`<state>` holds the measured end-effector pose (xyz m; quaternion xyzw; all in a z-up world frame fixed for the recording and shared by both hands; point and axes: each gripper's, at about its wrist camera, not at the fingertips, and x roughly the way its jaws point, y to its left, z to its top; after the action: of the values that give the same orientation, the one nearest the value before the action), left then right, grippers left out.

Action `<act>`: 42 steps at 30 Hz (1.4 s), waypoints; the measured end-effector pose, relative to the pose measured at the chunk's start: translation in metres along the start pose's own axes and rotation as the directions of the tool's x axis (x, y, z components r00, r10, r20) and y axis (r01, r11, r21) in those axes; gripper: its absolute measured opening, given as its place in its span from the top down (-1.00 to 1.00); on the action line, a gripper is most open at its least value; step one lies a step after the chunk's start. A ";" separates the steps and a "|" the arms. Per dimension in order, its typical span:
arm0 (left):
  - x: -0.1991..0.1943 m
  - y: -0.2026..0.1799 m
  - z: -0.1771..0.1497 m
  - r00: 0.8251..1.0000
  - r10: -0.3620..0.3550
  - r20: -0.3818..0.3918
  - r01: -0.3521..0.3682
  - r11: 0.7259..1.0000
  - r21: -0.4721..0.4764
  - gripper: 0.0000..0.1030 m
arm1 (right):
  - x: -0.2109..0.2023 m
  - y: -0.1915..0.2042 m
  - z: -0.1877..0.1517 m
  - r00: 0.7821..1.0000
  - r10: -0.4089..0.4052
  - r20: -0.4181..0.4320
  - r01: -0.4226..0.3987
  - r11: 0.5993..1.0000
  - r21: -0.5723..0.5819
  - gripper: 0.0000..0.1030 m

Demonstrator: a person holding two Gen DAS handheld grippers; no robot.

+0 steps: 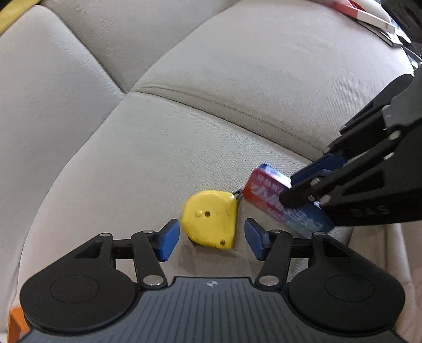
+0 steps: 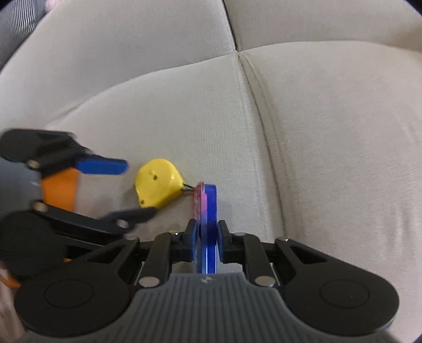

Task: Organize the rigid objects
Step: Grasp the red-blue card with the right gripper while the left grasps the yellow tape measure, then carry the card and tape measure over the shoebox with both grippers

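Observation:
A yellow tape measure (image 1: 209, 221) lies flat on the beige sofa seat cushion (image 1: 184, 147). My left gripper (image 1: 211, 238) stands open around it, one blue pad on each side and a small gap to each. Just right of it, a flat red-and-blue packet (image 1: 266, 200) stands on edge, touching the tape's metal hook end. My right gripper (image 2: 207, 234) is shut on that packet (image 2: 208, 203), seen edge-on between the pads. The right wrist view also shows the tape measure (image 2: 158, 183) and the left gripper (image 2: 118, 190) reaching in from the left.
A seam (image 2: 258, 110) divides two seat cushions, with back cushions (image 1: 79, 66) behind them. Red, white and dark flat items (image 1: 369, 15) lie at the far right of the sofa. Something orange (image 2: 60, 192) shows beyond the cushion's left edge.

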<state>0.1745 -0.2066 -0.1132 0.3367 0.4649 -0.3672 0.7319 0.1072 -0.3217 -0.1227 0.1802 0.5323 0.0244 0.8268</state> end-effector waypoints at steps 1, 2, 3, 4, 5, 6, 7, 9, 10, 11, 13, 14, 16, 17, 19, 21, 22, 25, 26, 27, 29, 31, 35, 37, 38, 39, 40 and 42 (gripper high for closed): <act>0.004 0.003 0.002 1.000 -0.002 -0.008 0.002 1.000 0.002 -0.30 | 0.001 -0.003 0.002 1.000 0.026 -0.006 -0.026 0.999 0.023 0.69; 0.008 0.006 0.004 1.000 -0.012 -0.018 0.012 1.000 0.000 -0.30 | -0.001 -0.005 -0.005 0.999 0.047 -0.009 -0.047 0.998 0.039 0.69; 0.011 0.007 0.005 0.999 -0.023 -0.025 0.023 1.000 -0.002 -0.30 | -0.005 -0.006 -0.009 0.998 0.064 -0.010 -0.063 0.997 0.055 0.63; 0.013 0.008 0.006 0.999 -0.032 -0.029 0.032 0.999 -0.004 -0.30 | -0.004 -0.005 -0.008 0.997 0.072 -0.011 -0.071 0.995 0.066 0.62; 0.015 0.009 0.007 0.999 -0.039 -0.031 0.039 0.999 -0.008 -0.29 | -0.005 -0.005 -0.010 0.997 0.074 -0.012 -0.073 0.995 0.071 0.62; 0.016 0.009 0.007 0.999 -0.046 -0.029 0.045 0.999 -0.012 -0.29 | -0.004 -0.006 -0.011 0.997 0.074 -0.016 -0.073 0.995 0.073 0.62; 0.017 0.010 0.010 0.998 -0.055 -0.028 0.054 0.998 -0.014 -0.28 | -0.004 -0.009 -0.013 0.997 0.073 -0.021 -0.071 0.994 0.077 0.62; 0.020 0.009 0.011 0.998 -0.056 -0.031 0.055 0.998 -0.010 -0.19 | -0.002 -0.007 -0.011 0.997 0.075 -0.025 -0.073 0.994 0.083 0.67; 0.022 0.007 0.011 0.998 -0.057 -0.033 0.057 0.998 -0.003 -0.12 | -0.003 -0.009 -0.012 0.997 0.073 -0.024 -0.070 0.994 0.087 0.68; 0.022 0.005 0.010 0.998 -0.050 -0.034 0.050 0.999 0.002 -0.12 | -0.005 -0.010 -0.014 0.997 0.069 -0.024 -0.067 0.994 0.086 0.70; 0.023 0.004 0.010 0.999 -0.039 -0.032 0.039 0.999 -0.002 -0.11 | -0.007 -0.011 -0.015 0.998 0.057 -0.025 -0.054 0.995 0.083 0.73; 0.023 0.003 0.009 0.999 -0.035 -0.030 0.035 0.999 -0.010 -0.11 | -0.008 -0.011 -0.016 0.998 0.050 -0.027 -0.047 0.996 0.082 0.73; 0.020 0.005 0.009 0.999 -0.034 -0.028 0.033 0.999 -0.040 -0.11 | -0.007 -0.010 -0.014 0.999 0.046 -0.025 -0.043 0.995 0.085 0.73; 0.016 0.005 0.007 0.999 -0.036 -0.022 0.034 0.997 -0.064 -0.11 | -0.008 -0.009 -0.014 0.999 0.042 -0.024 -0.040 0.996 0.086 0.74; 0.006 0.004 0.003 1.000 -0.022 0.000 0.022 0.995 -0.098 -0.11 | -0.013 -0.007 -0.016 0.999 0.033 -0.016 -0.031 0.996 0.081 0.74; -0.010 0.005 0.000 0.999 -0.008 0.034 0.013 0.989 -0.150 -0.11 | -0.020 -0.005 -0.018 0.999 0.033 0.004 -0.033 0.996 0.079 0.74; -0.020 0.005 -0.003 0.999 -0.002 0.054 0.012 0.982 -0.190 -0.11 | -0.025 -0.003 -0.019 0.999 0.032 0.016 -0.033 0.997 0.076 0.74; -0.055 0.009 -0.014 0.993 0.008 0.120 0.028 0.955 -0.295 -0.11 | -0.044 0.003 -0.021 0.999 0.014 0.052 -0.017 0.999 0.052 0.74; -0.072 0.010 -0.021 0.989 0.016 0.148 0.035 0.941 -0.336 -0.11 | -0.051 0.005 -0.022 0.998 0.012 0.065 -0.015 0.999 0.045 0.74; -0.086 0.012 -0.027 0.985 0.023 0.171 0.043 0.928 -0.371 -0.11 | -0.057 0.008 -0.023 0.997 0.016 0.079 -0.019 0.999 0.037 0.74; -0.116 0.017 -0.043 0.977 0.038 0.208 0.059 0.895 -0.442 -0.11 | -0.072 0.018 -0.024 0.993 0.035 0.108 -0.038 0.999 0.023 0.74; -0.143 0.026 -0.062 0.973 0.065 0.219 0.055 0.864 -0.500 -0.11 | -0.084 0.029 -0.025 0.988 0.068 0.138 -0.069 0.998 0.009 0.74; -0.192 0.049 -0.111 0.966 0.160 0.205 -0.007 0.806 -0.592 -0.11 | -0.108 0.062 -0.023 0.970 0.150 0.193 -0.145 0.989 -0.037 0.73; -0.206 0.061 -0.134 0.963 0.216 0.159 -0.068 0.771 -0.634 -0.11 | -0.114 0.083 -0.018 0.960 0.184 0.212 -0.172 0.982 -0.073 0.73; -0.212 0.069 -0.145 0.962 0.240 0.128 -0.100 0.748 -0.656 -0.11 | -0.118 0.095 -0.018 0.954 0.204 0.219 -0.188 0.978 -0.093 0.73; -0.218 0.073 -0.159 0.960 0.262 0.098 -0.128 0.724 -0.678 -0.11 | -0.121 0.107 -0.017 0.949 0.223 0.222 -0.202 0.973 -0.114 0.73; -0.223 0.079 -0.173 0.958 0.277 0.073 -0.148 0.698 -0.700 -0.11 | -0.122 0.120 -0.016 0.944 0.243 0.223 -0.217 0.967 -0.137 0.73; -0.227 0.090 -0.200 0.958 0.285 0.036 -0.168 0.658 -0.734 -0.11 | -0.124 0.148 -0.017 0.935 0.283 0.214 -0.246 0.952 -0.185 0.73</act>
<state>0.0972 0.0562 0.0425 0.0481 0.4702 -0.0837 0.8773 0.0611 -0.2081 0.0274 0.1871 0.3967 0.1553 0.8852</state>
